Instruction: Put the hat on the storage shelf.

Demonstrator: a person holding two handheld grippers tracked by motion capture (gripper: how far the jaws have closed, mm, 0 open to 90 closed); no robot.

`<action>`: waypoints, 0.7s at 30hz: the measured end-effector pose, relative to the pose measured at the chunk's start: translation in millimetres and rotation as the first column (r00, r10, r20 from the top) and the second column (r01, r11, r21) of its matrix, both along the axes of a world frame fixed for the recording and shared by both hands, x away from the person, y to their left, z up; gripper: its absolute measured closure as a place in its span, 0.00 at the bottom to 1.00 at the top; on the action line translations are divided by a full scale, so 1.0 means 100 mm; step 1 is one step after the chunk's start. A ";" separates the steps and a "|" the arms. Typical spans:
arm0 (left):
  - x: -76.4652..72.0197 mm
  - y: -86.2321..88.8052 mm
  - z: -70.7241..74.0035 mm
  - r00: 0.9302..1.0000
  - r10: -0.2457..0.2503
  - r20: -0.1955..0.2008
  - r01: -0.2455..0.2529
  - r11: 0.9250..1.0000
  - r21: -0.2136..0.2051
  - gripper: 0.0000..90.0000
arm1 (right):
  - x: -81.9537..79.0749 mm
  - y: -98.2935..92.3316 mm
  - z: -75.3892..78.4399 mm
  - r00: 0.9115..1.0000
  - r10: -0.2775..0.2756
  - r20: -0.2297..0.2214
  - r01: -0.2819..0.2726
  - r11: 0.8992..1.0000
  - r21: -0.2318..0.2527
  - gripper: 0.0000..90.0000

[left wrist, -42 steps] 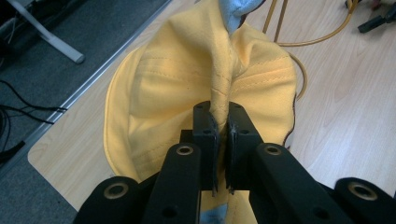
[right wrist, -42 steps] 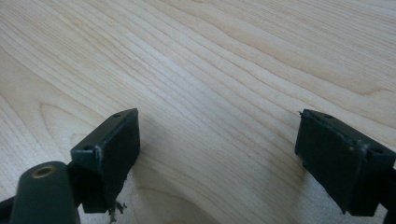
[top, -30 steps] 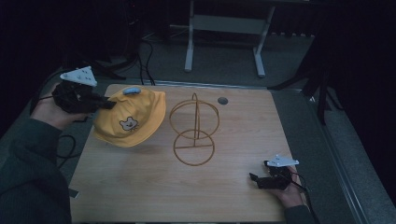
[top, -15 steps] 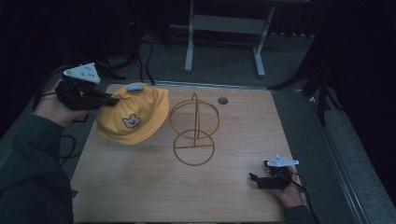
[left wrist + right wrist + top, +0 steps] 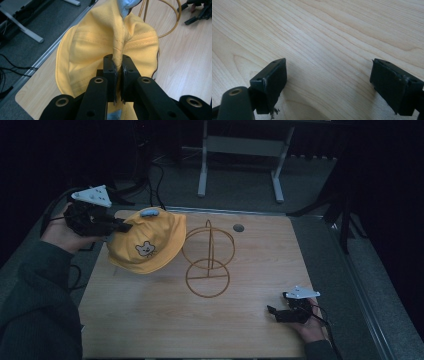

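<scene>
A yellow bucket hat with a bear face and a pale blue tag hangs above the table's far left, lifted off the wood. My left gripper is shut on a fold of its brim; in the left gripper view the jaws pinch the yellow cloth tightly at my left gripper. A gold wire stand with a ring base and an upright hoop sits mid-table, just right of the hat. My right gripper rests near the front right edge, and my right gripper stands open over bare wood.
The wooden table has a small round grey hole cap near its far edge. Cables trail on the floor at the far left, and a metal frame's legs stand beyond the table.
The left gripper has carried the hat slightly up and to the right, closer to the wire stand. The right hand has stayed where it was.
</scene>
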State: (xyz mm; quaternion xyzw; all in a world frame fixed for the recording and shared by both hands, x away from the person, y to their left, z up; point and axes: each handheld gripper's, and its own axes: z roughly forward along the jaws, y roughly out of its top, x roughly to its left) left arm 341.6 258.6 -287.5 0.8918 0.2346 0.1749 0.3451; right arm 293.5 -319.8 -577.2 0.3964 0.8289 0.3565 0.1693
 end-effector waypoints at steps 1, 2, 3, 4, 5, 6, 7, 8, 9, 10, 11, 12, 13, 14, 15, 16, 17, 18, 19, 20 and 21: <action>0.00 0.00 0.00 1.000 0.000 0.000 0.000 1.000 0.000 0.94 | 0.00 0.00 0.00 1.000 0.000 0.000 0.000 1.000 0.000 0.15; 0.00 0.00 0.00 1.000 0.000 0.000 0.000 1.000 0.000 0.94 | 0.00 0.00 0.00 1.000 0.000 0.000 0.000 1.000 0.000 0.15; 0.01 -0.02 0.01 1.000 -0.007 0.008 0.007 1.000 -0.013 0.94 | 0.00 0.00 0.00 1.000 0.000 0.000 0.000 1.000 0.000 0.15; 0.01 -0.02 0.01 1.000 -0.007 0.009 0.007 1.000 -0.016 0.94 | 0.00 0.00 0.00 1.000 0.000 0.000 0.000 1.000 0.000 0.15; 0.00 -0.03 0.02 1.000 -0.007 0.010 0.007 1.000 -0.017 0.94 | 0.00 0.00 0.00 1.000 0.000 0.000 0.000 1.000 0.000 0.15; 0.00 -0.03 0.02 1.000 -0.007 0.010 0.007 1.000 -0.017 0.94 | 0.00 0.00 0.00 1.000 0.000 0.000 0.000 1.000 0.000 0.15; 0.00 -0.03 0.02 1.000 -0.009 0.012 0.009 1.000 -0.017 0.94 | 0.00 0.00 0.00 1.000 0.000 0.000 0.000 1.000 0.000 0.15; 0.00 -0.03 0.04 1.000 -0.008 0.015 0.008 1.000 -0.015 0.94 | 0.00 0.00 0.00 1.000 0.000 0.000 0.000 1.000 0.000 0.15; 0.00 -0.03 0.05 1.000 -0.009 0.017 0.009 1.000 -0.015 0.94 | 0.00 0.00 0.00 1.000 0.000 0.000 0.000 1.000 0.000 0.15; 0.00 -0.03 0.06 1.000 -0.010 0.018 0.011 1.000 -0.016 0.94 | 0.00 0.00 0.00 1.000 0.000 0.000 0.000 1.000 0.000 0.15; 0.00 -0.03 0.07 1.000 -0.010 0.019 0.011 1.000 -0.013 0.94 | 0.00 0.00 0.00 1.000 0.000 0.000 0.000 1.000 0.000 0.15; 0.00 -0.03 0.07 1.000 -0.010 0.019 0.011 1.000 -0.013 0.94 | 0.00 0.00 0.00 1.000 0.000 0.000 0.000 1.000 0.000 0.15; 0.00 -0.04 0.08 1.000 -0.012 0.019 0.012 1.000 -0.017 0.94 | 0.00 0.00 0.00 1.000 0.000 0.000 0.000 1.000 0.000 0.15; 0.00 -0.04 0.09 1.000 -0.015 0.023 0.016 1.000 -0.016 0.94 | 0.00 0.00 0.00 1.000 0.000 0.000 0.000 1.000 0.000 0.15; -0.01 -0.05 0.10 1.000 -0.016 0.025 0.017 1.000 -0.016 0.94 | 0.00 0.00 0.00 1.000 0.000 0.000 0.000 1.000 0.000 0.15; -0.01 -0.05 0.10 1.000 -0.016 0.025 0.017 1.000 -0.016 0.94 | 0.00 0.00 0.00 1.000 0.000 0.000 0.000 1.000 0.000 0.15; -0.01 -0.06 0.12 0.999 -0.022 0.031 0.023 1.000 -0.019 0.94 | 0.00 0.00 0.00 1.000 0.000 0.000 0.000 1.000 0.000 0.15; -0.01 -0.07 0.13 0.999 -0.025 0.031 0.026 0.999 -0.021 0.94 | 0.00 0.00 0.00 1.000 0.000 0.000 0.000 1.000 0.000 0.15; -0.01 -0.08 0.14 0.999 -0.028 0.031 0.029 0.999 -0.025 0.94 | 0.00 0.00 0.00 1.000 0.000 0.000 0.000 1.000 0.000 0.15; -0.01 -0.09 0.14 0.999 -0.031 0.032 0.032 0.999 -0.025 0.94 | 0.00 0.00 0.00 1.000 0.000 0.000 0.000 1.000 0.000 0.15; -0.01 -0.10 0.15 0.999 -0.037 0.032 0.038 0.999 -0.028 0.94 | 0.00 0.00 0.00 1.000 0.000 0.000 0.000 1.000 0.000 0.15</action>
